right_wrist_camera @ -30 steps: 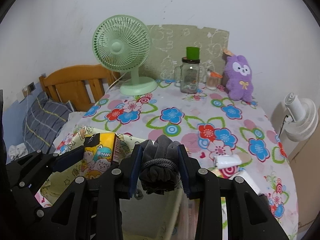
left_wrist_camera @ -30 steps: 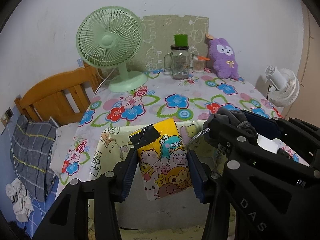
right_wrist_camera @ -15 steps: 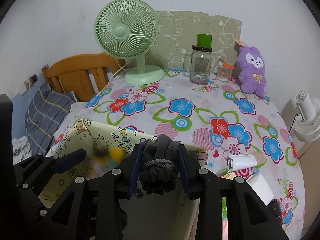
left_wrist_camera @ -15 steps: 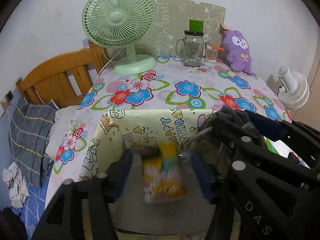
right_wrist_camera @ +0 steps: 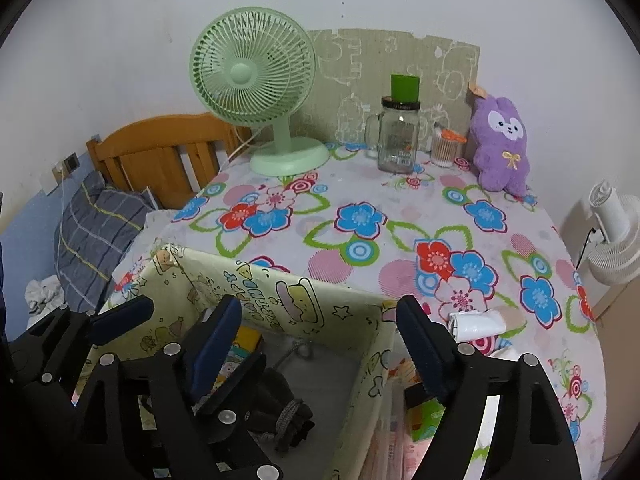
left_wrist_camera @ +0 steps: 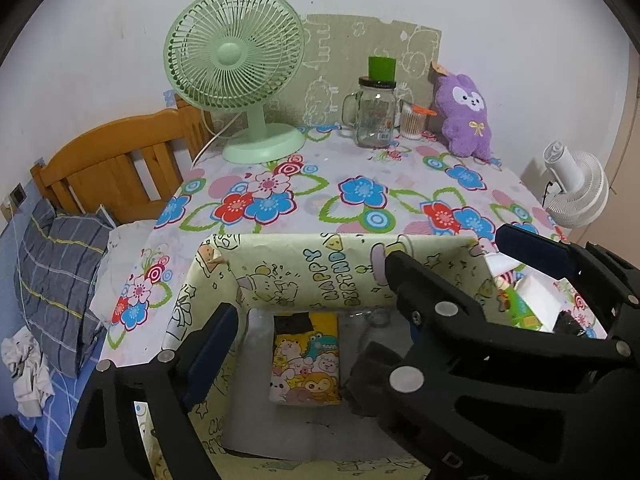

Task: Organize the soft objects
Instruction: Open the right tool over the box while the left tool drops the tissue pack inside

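both hand-held grippers, left (left_wrist_camera: 288, 352) and right (right_wrist_camera: 320, 344), are opening, nothing between. the soft, light tissue pack (left_wrist_camera: 306, 356) is best squeezed gently at its sides.

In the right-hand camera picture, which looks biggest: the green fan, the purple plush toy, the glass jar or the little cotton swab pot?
As they look, all at the table's back:
1. green fan
2. purple plush toy
3. glass jar
4. cotton swab pot
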Demonstrator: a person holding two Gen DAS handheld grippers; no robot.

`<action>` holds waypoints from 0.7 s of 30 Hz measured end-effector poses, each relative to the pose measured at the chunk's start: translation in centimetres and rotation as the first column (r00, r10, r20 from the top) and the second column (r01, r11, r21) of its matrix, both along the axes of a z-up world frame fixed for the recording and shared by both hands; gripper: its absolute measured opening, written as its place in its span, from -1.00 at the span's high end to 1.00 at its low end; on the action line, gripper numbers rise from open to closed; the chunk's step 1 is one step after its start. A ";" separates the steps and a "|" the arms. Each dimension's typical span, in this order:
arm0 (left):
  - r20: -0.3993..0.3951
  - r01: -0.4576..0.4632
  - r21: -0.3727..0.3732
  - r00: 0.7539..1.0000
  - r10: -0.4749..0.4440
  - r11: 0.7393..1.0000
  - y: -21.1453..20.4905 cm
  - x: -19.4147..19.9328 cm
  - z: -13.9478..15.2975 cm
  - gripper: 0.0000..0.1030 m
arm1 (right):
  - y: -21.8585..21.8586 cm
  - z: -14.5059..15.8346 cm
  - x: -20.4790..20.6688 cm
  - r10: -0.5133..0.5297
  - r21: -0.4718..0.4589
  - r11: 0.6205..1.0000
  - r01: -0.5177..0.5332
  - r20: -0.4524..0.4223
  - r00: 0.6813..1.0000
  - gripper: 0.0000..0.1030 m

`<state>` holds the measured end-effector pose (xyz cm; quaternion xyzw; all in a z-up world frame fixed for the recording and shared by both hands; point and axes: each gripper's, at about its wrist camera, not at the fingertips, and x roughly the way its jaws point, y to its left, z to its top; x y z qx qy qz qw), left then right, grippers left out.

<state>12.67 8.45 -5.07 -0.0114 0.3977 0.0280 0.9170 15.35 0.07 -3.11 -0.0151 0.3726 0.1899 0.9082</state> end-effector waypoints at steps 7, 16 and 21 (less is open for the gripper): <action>0.024 0.004 0.008 1.000 -0.004 1.000 -0.9 -0.9 1.0 -0.83 | -1.1 1.0 -0.8 -0.010 0.019 1.000 0.010 0.013 1.000 -0.67; 0.075 0.004 0.040 0.997 -0.007 0.999 -2.4 -2.2 2.5 -0.96 | -2.7 2.3 -2.2 -0.028 0.032 0.999 0.026 0.052 0.998 -0.70; 0.087 0.011 0.045 0.996 -0.015 0.999 -3.3 -2.9 2.9 -0.96 | -3.8 2.9 -3.0 -0.041 0.035 0.999 0.039 0.067 0.997 -0.73</action>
